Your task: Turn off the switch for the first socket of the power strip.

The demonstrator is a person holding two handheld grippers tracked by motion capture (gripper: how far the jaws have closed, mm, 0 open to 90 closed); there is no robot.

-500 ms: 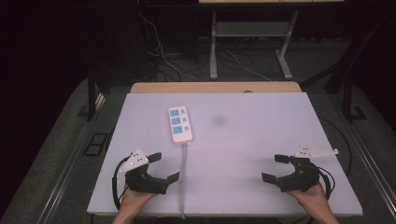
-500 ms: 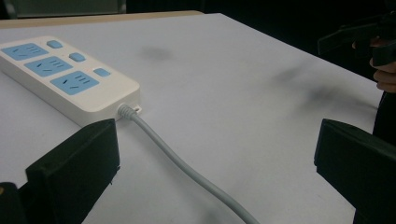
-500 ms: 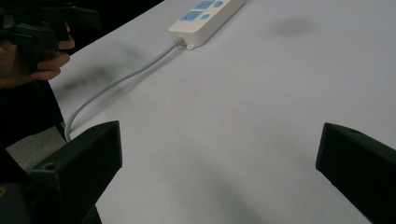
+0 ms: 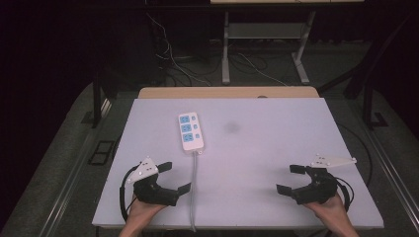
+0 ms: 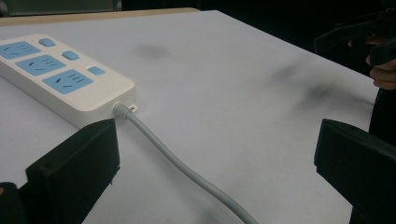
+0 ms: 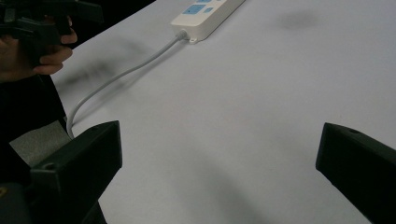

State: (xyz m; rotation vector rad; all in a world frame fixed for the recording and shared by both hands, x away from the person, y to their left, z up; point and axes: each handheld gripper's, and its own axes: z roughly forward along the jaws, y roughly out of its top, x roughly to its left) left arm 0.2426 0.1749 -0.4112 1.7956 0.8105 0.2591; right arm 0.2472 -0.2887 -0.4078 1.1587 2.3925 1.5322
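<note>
On the white table top (image 4: pixel 276 163), which sits over a wooden desk whose tan edge (image 4: pixel 227 92) shows along the far side, a white power strip (image 4: pixel 190 131) with three blue sockets lies left of centre, its length running away from the person. Its grey cord (image 4: pixel 194 187) leaves the near end and runs straight back to the near edge of the table, passing just to the right of the left gripper (image 4: pixel 175 177). That gripper rests near the front left corner, jaws spread wide with nothing between them; in the left gripper view the cord (image 5: pixel 187 168) crosses the gap between the two black jaws without touching either, and the strip (image 5: pixel 60 74) lies just beyond the left jaw. At the front right, well apart from the strip, the right gripper (image 4: pixel 291 178) is held in the person's hand, its jaws likewise wide and empty over bare table. A faint grey smudge (image 4: pixel 231 127) marks the surface right of the strip. Around the table the room is dark: grey carpet (image 4: pixel 64 163) on the floor, loose cables (image 4: pixel 173 61) trailing behind the desk, and the pale metal legs (image 4: pixel 226 54) of another table further back.
</note>
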